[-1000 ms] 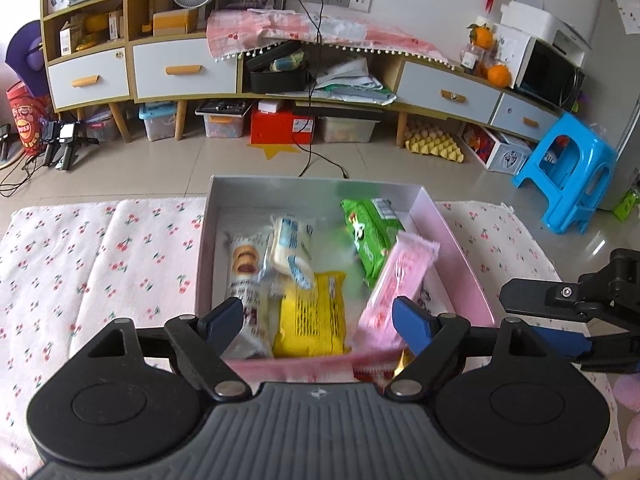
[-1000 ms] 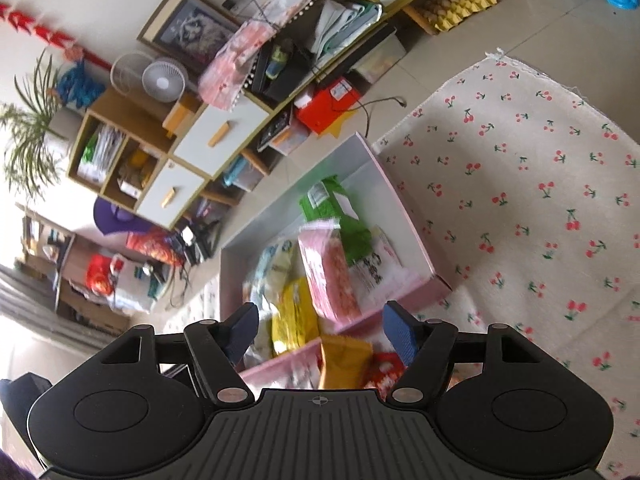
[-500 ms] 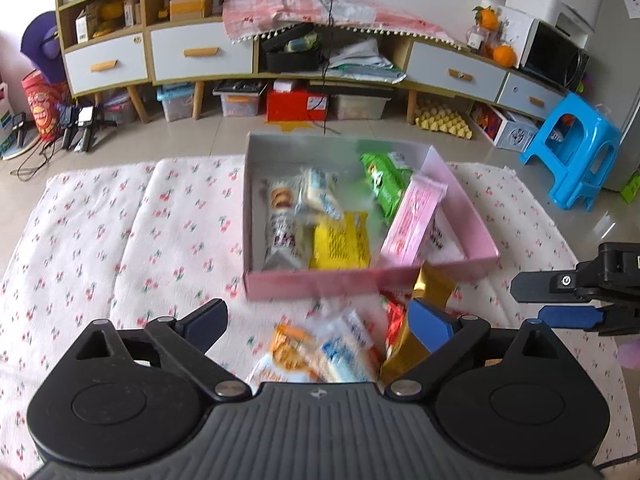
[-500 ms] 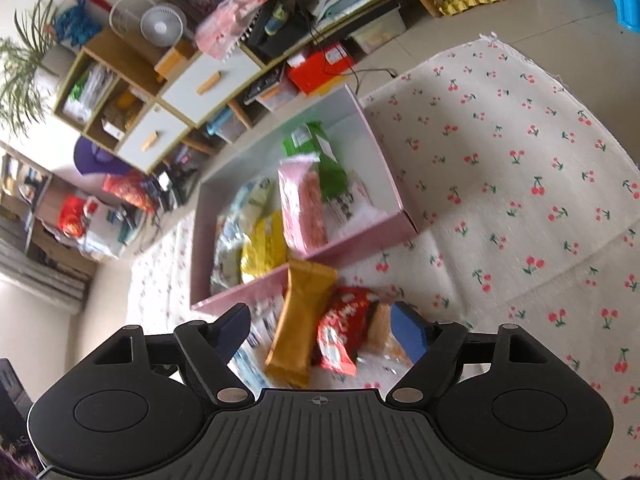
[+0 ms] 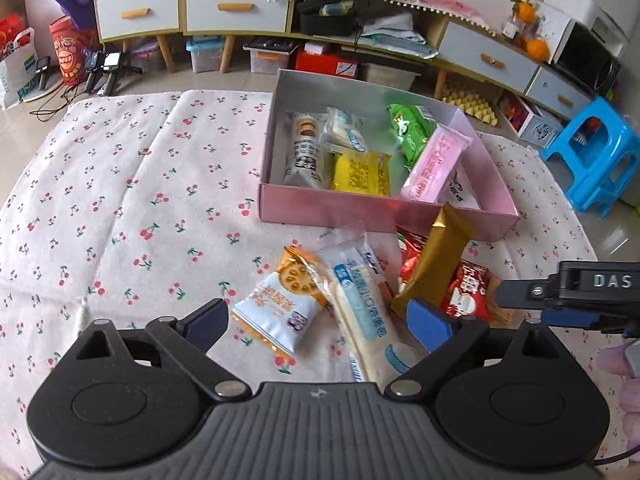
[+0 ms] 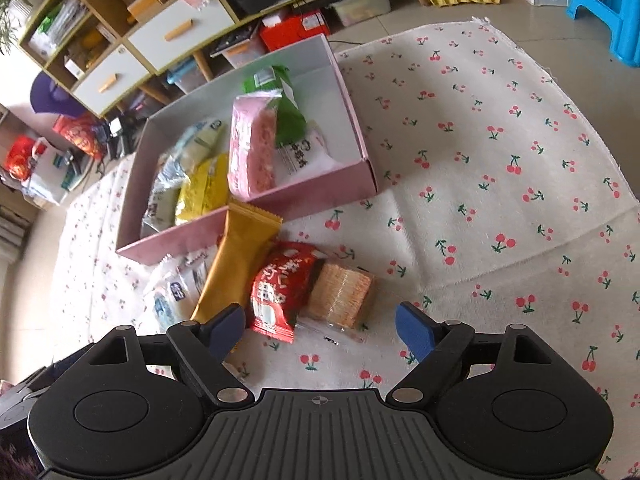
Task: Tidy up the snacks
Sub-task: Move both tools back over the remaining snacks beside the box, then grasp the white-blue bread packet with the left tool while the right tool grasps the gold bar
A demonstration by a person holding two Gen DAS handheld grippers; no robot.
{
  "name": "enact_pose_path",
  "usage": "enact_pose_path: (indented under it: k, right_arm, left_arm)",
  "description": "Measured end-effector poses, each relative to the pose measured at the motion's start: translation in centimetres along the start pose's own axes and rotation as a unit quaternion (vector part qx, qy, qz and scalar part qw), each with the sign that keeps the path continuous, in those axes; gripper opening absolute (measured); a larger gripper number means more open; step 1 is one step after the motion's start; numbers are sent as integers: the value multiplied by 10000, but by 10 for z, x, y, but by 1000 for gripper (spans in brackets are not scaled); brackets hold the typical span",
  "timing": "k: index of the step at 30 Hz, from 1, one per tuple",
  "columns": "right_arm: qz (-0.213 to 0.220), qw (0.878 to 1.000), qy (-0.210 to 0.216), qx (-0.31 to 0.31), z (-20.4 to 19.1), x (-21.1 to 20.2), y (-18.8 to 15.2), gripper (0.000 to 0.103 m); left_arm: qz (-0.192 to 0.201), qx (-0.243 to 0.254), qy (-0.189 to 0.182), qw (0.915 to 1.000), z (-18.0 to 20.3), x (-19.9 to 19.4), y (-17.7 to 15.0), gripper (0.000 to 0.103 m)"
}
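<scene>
At the centre of the left wrist view, the pink box (image 5: pixel 384 210) of snacks is seen on the cherry-print cloth (image 5: pixel 120 184), loose packets lying below it; the left gripper (image 5: pixel 318 318) is spread open over them. In the right wrist view, the right gripper (image 6: pixel 320 326) is open, empty, below the red packet (image 6: pixel 280 288).
</scene>
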State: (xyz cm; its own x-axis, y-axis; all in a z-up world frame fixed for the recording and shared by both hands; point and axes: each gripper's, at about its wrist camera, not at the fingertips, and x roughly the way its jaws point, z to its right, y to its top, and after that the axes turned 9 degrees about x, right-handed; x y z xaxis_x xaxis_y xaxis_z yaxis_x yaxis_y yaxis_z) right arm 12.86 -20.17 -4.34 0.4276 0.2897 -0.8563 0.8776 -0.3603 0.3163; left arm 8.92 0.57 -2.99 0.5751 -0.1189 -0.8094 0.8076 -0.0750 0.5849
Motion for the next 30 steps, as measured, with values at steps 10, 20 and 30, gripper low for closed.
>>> enact_pose_path:
  k: [10,20,30]
  right_arm:
    - [-50,9999,-35,138,5,5,4,85]
    - [-55,9998,63,159,-1,8,4,85]
    - [3,9989,473,16,-21,6,2,84]
  left_arm:
    - [-322,-110,-141,9993,23,19,-12,68]
    - [-351,-38,105,9993,39,31,-14,57]
    - [-448,309,5,9985,33,24,-15,34]
